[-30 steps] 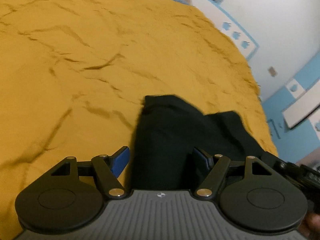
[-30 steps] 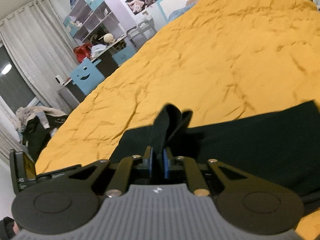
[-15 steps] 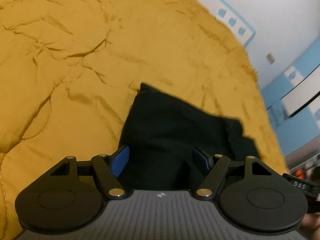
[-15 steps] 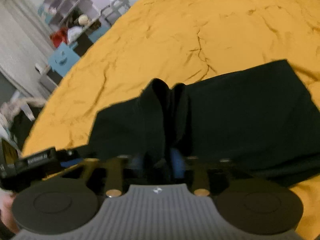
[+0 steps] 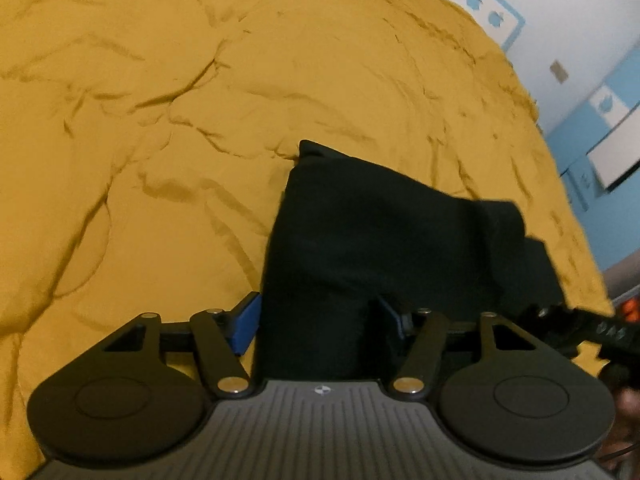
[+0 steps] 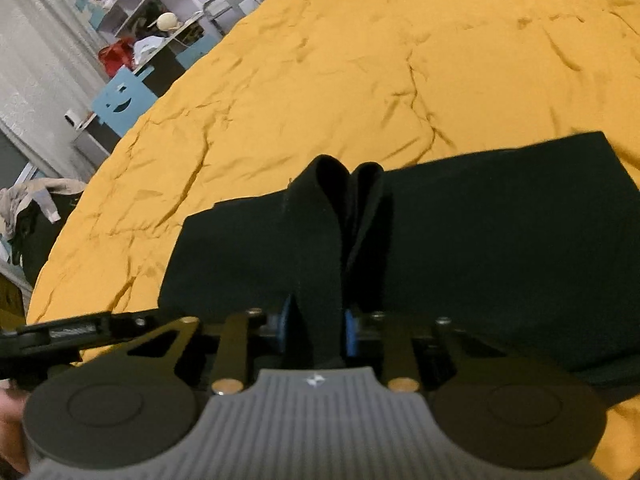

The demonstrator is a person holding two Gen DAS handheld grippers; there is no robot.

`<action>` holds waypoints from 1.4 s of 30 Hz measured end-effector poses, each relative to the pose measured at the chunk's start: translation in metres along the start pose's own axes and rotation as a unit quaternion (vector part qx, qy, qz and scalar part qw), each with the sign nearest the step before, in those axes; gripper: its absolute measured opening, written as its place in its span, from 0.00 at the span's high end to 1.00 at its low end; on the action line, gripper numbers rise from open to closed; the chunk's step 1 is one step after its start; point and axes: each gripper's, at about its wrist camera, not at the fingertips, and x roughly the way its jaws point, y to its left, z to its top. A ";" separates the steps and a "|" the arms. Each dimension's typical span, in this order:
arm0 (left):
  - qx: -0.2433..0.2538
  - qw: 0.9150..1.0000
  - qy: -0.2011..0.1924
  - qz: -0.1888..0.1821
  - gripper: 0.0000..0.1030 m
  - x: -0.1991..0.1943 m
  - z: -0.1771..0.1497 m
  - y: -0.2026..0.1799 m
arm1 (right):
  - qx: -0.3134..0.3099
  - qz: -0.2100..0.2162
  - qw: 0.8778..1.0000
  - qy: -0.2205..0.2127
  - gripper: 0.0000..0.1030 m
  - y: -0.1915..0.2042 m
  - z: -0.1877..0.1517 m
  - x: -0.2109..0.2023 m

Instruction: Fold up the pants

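Note:
The black pants [image 5: 380, 232] lie folded on a yellow bedspread [image 5: 160, 120]. My left gripper [image 5: 318, 316] is open, its blue pads on either side of the pants' near edge. In the right wrist view the pants [image 6: 500, 232] spread to the right, and a raised fold of the cloth [image 6: 320, 240] runs up between the blue pads of my right gripper [image 6: 316, 330]. Those pads stand slightly apart, with the cloth loose between them. The other gripper shows at the edge of each view.
The bedspread [image 6: 360, 60] is rumpled all around the pants. Shelves, a blue chair [image 6: 120, 96] and a pile of clothes [image 6: 36, 204] stand past the bed's left side. A white and blue wall [image 5: 580, 80] lies past its right side.
My right gripper has opened from a tight pinch on the fold. Both grippers have come down toward the bed, and the pants now lie flatter and more spread out.

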 end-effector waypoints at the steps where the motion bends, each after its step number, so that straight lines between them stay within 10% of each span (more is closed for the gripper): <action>1: 0.006 1.000 -0.001 0.005 0.34 -0.001 -0.001 -0.003 | 0.001 0.004 1.000 -0.002 0.85 -0.001 0.001 -0.003; 21: 0.017 1.000 -0.002 0.002 0.44 -0.021 0.016 -0.015 | -0.039 0.006 0.997 -0.059 0.89 -0.003 0.018 -0.069; 42: 0.054 0.998 0.015 -0.031 0.43 0.022 0.013 -0.085 | 0.020 -0.056 0.995 -0.083 0.99 -0.124 0.022 -0.138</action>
